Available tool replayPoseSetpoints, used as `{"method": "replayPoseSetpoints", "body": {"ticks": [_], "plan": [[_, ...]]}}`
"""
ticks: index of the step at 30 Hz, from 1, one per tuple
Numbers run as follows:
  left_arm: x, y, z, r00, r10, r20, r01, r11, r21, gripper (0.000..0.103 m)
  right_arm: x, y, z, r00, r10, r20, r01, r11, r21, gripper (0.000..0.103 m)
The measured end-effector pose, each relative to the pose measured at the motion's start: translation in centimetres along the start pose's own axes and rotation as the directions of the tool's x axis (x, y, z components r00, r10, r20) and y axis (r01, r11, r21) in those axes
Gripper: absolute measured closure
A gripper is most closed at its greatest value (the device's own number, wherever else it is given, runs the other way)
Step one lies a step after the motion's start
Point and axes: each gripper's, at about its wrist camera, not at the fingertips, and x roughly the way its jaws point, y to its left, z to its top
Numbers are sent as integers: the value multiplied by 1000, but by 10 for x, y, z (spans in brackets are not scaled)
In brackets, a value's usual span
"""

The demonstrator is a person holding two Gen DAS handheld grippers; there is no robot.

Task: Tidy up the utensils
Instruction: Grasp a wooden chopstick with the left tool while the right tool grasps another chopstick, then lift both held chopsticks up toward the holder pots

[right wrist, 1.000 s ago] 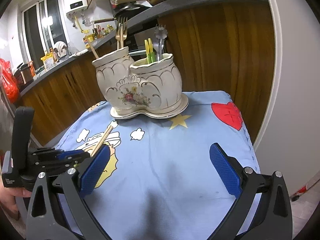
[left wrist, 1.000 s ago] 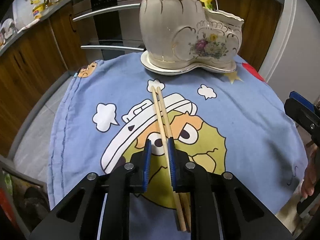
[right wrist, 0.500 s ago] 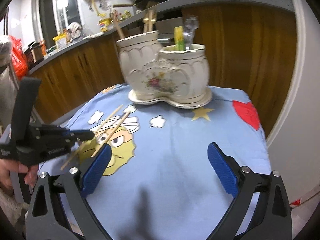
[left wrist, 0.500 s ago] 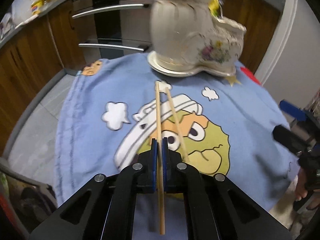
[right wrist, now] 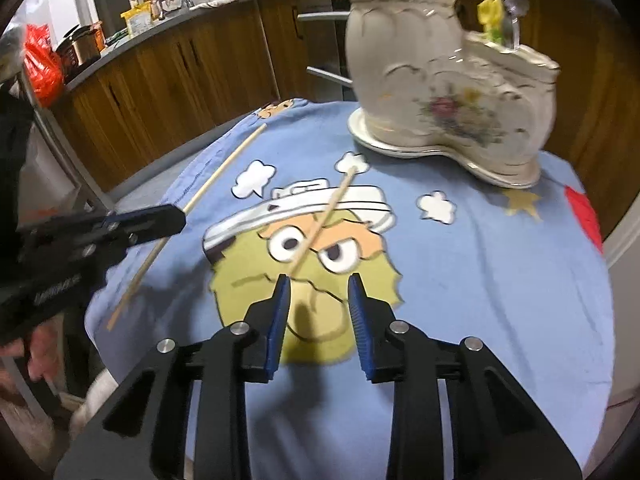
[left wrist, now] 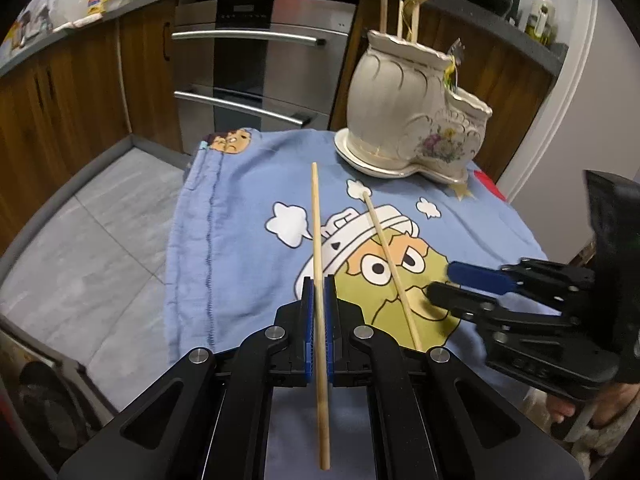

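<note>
A: Two pale wooden chopsticks are out of the holder. The black left gripper with blue pads (left wrist: 319, 312) is clamped on the first chopstick (left wrist: 316, 220) partway along its length, so a long stretch juts forward and a shorter one trails back over the gripper body. From the right wrist view it appears lifted off the cloth, though I would not swear the rear tip is clear.

B: And the second chopstick (right wrist: 320, 224)?

A: Lying flat on the blue cartoon-print cloth (right wrist: 480, 280), across the character's face. The right gripper (right wrist: 319, 300) has its fingers apart, just short of the stick's near end, holding nothing.

B: Where do they go?

A: Presumably into the cream ceramic two-pot utensil holder with a painted flower (left wrist: 404, 112), at the far side of the table on its saucer. The taller pot already has wooden sticks in it.

B: Risks?

A: The held chopstick could pivot between the pads and miss the mouth, or its long front could knock the holder's rim. On the right, closing on a thin stick lying flat may pinch the cloth or roll the stick away.
</note>
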Motion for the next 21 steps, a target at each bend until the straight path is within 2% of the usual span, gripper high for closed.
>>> {"method": "replayPoseSetpoints", "body": {"ticks": [2,7,8,10,11,12,18,21], "plan": [[-2,3,0,1000,-4,7,4,1000,-3,98,5,7,6,1000,8,-13,-8,1000,9,75],[-9,6,1,1000,-12,29,12,1000,-7,98,21,23,9,996,-51,-68,50,999,-23,77],[-9,6,1,999,-14,31,14,1000,-8,98,22,27,8,996,-74,-56,71,997,-42,78],[-9,6,1,999,-16,32,16,1000,-8,98,22,31,4,994,-100,-34,97,992,-78,84],[-9,5,1,999,-17,31,17,1000,-8,98,22,32,3,995,-94,-28,92,992,-82,92],[-9,4,1,999,-17,31,17,1000,-7,98,21,32,2,995,-94,-27,92,993,-80,95],[-12,-3,-1,999,-17,31,17,1000,9,98,0,7,-6,998,-56,-29,55,997,-52,98],[-9,-7,-1,1000,-18,17,18,1000,21,98,-16,-11,-12,998,-54,-26,52,995,-91,98]]}}
